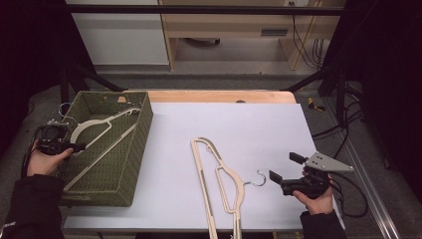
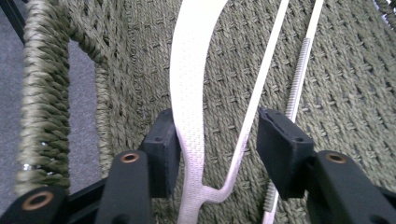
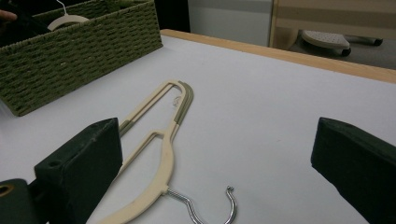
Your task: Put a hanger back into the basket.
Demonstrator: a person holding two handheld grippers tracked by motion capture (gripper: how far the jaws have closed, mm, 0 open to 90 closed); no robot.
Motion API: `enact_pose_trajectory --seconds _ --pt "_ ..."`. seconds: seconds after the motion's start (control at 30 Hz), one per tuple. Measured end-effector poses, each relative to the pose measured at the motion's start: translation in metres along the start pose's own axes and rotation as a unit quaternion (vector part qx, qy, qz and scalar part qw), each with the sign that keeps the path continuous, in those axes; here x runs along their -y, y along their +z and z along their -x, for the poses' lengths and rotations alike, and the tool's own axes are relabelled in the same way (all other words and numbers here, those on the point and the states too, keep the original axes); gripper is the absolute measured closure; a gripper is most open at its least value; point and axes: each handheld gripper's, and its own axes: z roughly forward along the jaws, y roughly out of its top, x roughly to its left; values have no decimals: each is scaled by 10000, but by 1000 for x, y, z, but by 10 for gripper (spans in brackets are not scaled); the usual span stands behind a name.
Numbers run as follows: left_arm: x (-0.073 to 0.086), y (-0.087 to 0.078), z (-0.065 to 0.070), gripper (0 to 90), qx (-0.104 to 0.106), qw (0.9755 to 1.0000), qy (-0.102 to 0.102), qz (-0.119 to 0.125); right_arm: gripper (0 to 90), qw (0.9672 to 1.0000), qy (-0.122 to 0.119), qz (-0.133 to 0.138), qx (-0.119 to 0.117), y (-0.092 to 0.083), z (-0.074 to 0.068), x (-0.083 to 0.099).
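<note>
A cream hanger (image 1: 94, 124) lies slanted inside the green woven basket (image 1: 124, 174) at the table's left. My left gripper (image 1: 82, 147) reaches over the basket's left rim. In the left gripper view the jaws of this gripper (image 2: 217, 144) stand apart around that hanger (image 2: 189, 93); its wide strap lies against the left pad and the right pad is clear of it. A second cream hanger (image 1: 219, 179) with a metal hook (image 1: 258, 179) lies flat on the white table. My right gripper (image 1: 286, 167) hovers just right of that hook, open with nothing between its jaws (image 3: 219, 135).
The white table top (image 1: 239, 124) stretches between the basket and the right gripper. A wooden edge strip (image 1: 219, 95) runs along its far side. The basket's woven wall (image 3: 79, 46) rises at the far left in the right gripper view. Cables hang off the table's right side.
</note>
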Motion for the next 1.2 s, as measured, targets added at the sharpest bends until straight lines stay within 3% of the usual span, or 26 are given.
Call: enact_pose_trajectory --seconds 0.2,0.3,0.5,0.6,0.67,0.77,0.83,1.0,1.13,1.2 --pt "0 -5 6 334 -14 10000 56 -12 26 10000 1 13 12 -1 0 0" --pt "2 -9 6 309 -99 9999 68 1 26 10000 -12 9 0 -1 0 0" --pt "5 -21 7 301 -57 9997 163 186 26 10000 4 11 9 -1 0 0" --pt "5 -31 10 297 44 9987 139 489 26 10000 -15 7 -1 -2 0 0" --pt "4 -41 14 289 146 9966 155 792 25 10000 20 37 18 -2 0 0" --pt "1 -58 26 263 264 9915 133 1267 26 10000 26 68 32 -5 1 -1" --pt "-1 -70 36 240 338 9862 222 1602 26 9999 20 93 42 -6 1 -1" --pt "-6 -97 73 188 811 9665 455 2393 23 9999 41 133 30 -7 1 -2" --pt "-11 -107 112 144 1126 9526 750 2726 24 9999 8 114 -13 -6 0 -1" --pt "-13 -109 132 132 1267 9470 885 2817 34 10000 -7 76 -48 -4 0 0"
